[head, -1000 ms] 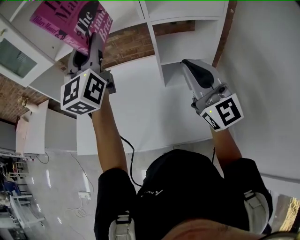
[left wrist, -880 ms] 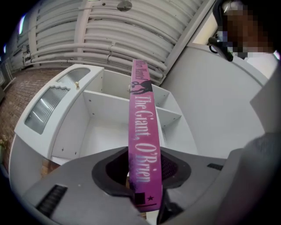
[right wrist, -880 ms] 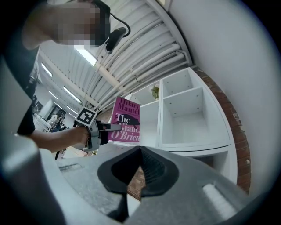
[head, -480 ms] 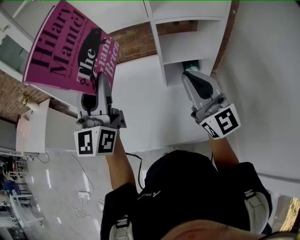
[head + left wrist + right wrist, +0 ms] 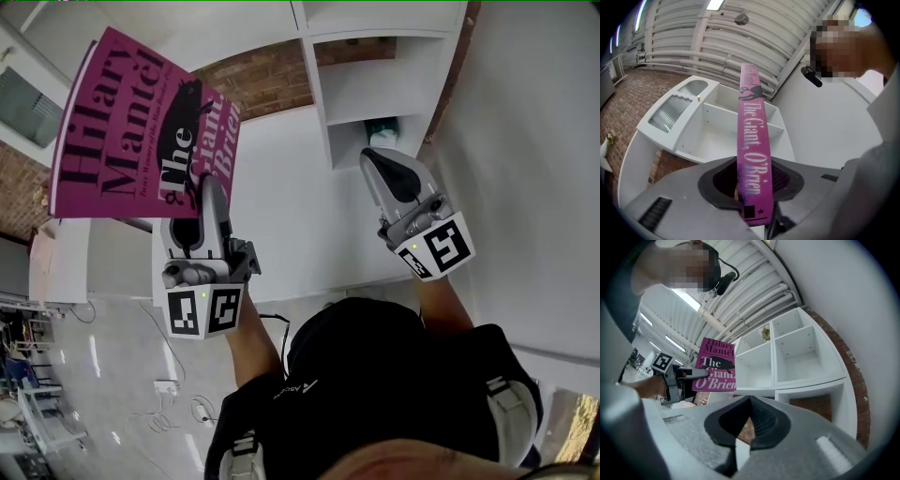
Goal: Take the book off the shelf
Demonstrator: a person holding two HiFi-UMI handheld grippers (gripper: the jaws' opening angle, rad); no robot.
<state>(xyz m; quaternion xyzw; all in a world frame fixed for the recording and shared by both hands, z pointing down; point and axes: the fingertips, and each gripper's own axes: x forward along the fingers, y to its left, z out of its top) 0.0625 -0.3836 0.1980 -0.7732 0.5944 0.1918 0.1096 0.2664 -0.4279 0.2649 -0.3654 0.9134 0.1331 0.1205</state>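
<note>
The magenta book, with large black and white cover lettering, is out of the white shelf unit and held up in the air at the upper left of the head view. My left gripper is shut on its lower edge. In the left gripper view the spine stands upright between the jaws, with the shelf unit behind it. My right gripper is shut and holds nothing, just below the shelf's lower right compartments. The right gripper view shows the book left of the shelf unit.
A small green thing sits in one shelf compartment. A brick wall lies behind the shelf and a white wall to the right. A cable runs across the pale floor at the lower left.
My left gripper has drawn the book away from the shelf, down and toward the person, so the whole cover now shows. The right gripper has shifted slightly lower.
</note>
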